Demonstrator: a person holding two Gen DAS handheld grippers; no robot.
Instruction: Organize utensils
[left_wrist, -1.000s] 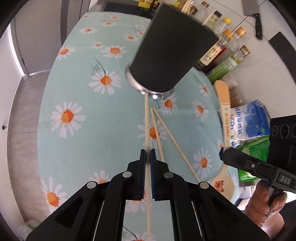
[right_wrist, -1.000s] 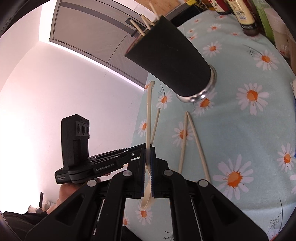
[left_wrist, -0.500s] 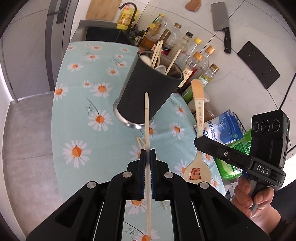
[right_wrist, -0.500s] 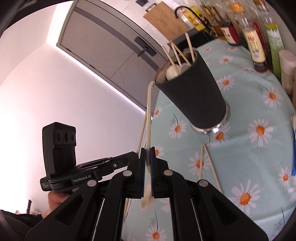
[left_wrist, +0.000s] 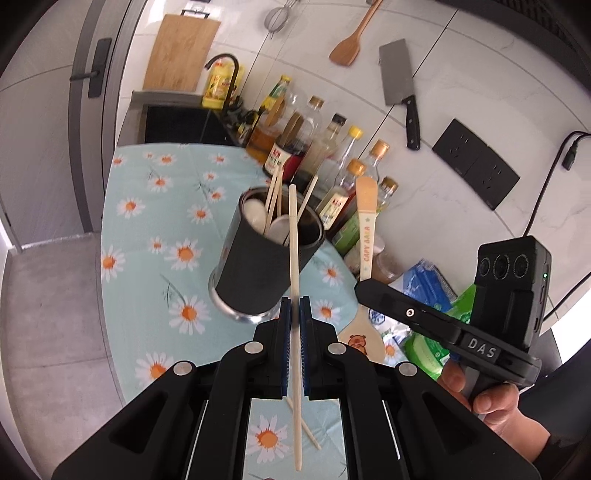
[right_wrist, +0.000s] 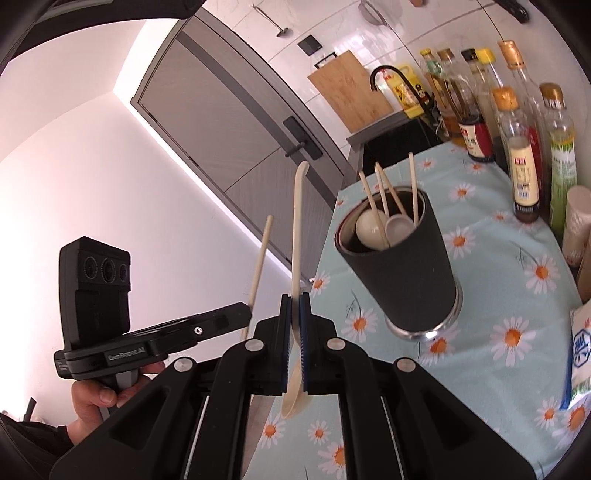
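While the black holder (left_wrist: 266, 258) stands on the daisy cloth (left_wrist: 140, 229), left wrist view: left gripper (left_wrist: 294, 314) clamps a chopstick (left_wrist: 294, 258) just in front of holder, tip over its rim. Right wrist view: right gripper (right_wrist: 294, 310) pinches a cream spoon (right_wrist: 297, 229), left of holder (right_wrist: 402, 266), off the cloth.

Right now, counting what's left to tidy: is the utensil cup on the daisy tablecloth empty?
No, the black cup already holds two white spoons and several chopsticks.
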